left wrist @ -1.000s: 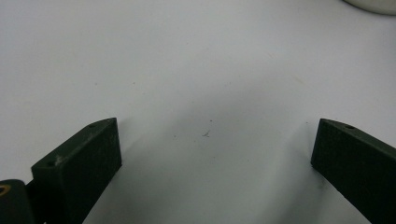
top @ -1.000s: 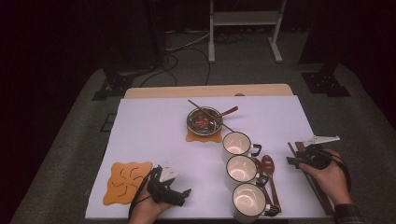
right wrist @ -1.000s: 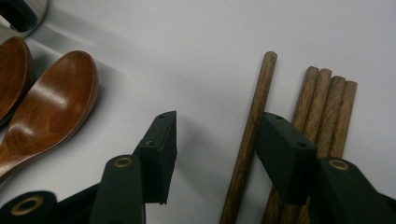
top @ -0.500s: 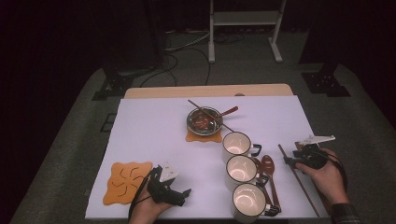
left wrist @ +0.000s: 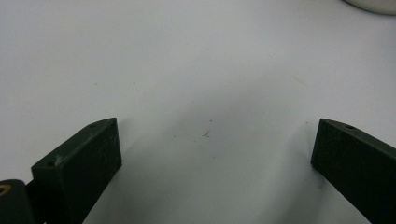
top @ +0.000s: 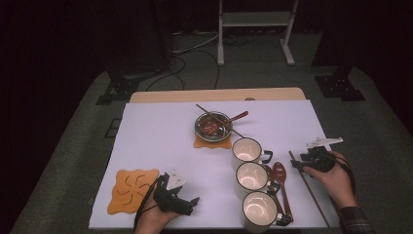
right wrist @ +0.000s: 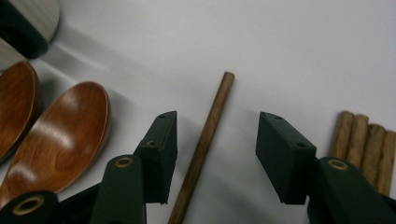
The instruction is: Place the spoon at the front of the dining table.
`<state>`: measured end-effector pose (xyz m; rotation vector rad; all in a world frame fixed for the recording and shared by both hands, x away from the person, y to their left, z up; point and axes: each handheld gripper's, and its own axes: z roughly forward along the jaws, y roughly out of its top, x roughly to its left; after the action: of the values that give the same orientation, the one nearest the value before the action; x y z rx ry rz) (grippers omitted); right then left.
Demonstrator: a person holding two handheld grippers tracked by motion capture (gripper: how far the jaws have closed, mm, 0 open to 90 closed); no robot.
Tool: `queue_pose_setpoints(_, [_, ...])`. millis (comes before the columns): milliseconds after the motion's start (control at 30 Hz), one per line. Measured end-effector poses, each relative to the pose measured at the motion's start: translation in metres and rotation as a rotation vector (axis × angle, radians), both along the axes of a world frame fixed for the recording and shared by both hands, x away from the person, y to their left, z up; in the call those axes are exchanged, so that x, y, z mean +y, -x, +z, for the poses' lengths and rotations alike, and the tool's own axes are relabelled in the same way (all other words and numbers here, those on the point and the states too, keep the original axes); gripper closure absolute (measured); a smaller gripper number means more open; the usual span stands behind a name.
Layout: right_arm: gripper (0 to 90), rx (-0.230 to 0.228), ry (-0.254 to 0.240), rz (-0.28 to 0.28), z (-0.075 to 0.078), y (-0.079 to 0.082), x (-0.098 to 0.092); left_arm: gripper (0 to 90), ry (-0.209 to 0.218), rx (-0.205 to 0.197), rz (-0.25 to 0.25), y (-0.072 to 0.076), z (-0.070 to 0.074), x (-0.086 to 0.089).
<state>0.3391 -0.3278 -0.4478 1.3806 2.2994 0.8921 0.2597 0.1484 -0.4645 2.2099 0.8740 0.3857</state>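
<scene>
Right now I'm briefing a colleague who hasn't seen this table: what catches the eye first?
Three white mugs stand in a row at right of centre, wooden spoons beside them. Behind sits a metal bowl on an orange mat. The right gripper, jaws open, straddles a single chopstick; more lie alongside.

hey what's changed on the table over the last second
The right gripper has moved in from the table's right edge toward the mugs and now straddles a single wooden chopstick, jaws open, not yet gripping. The left gripper, mugs, spoons and bowl stayed put.
</scene>
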Motion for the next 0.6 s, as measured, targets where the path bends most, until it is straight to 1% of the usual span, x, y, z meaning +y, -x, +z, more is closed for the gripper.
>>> queue_pose_setpoints(333, [48.7,-0.001,-0.01,0.032,0.0,-0.018,0.017,0.5,0.0,0.002,0.0,0.0,0.0,0.0])
queue_pose_setpoints(600, [49.2,0.004,-0.008,0.066,0.001,-0.019,0.029,0.5,-0.003,0.002,-0.001,0.0,0.0,0.0])
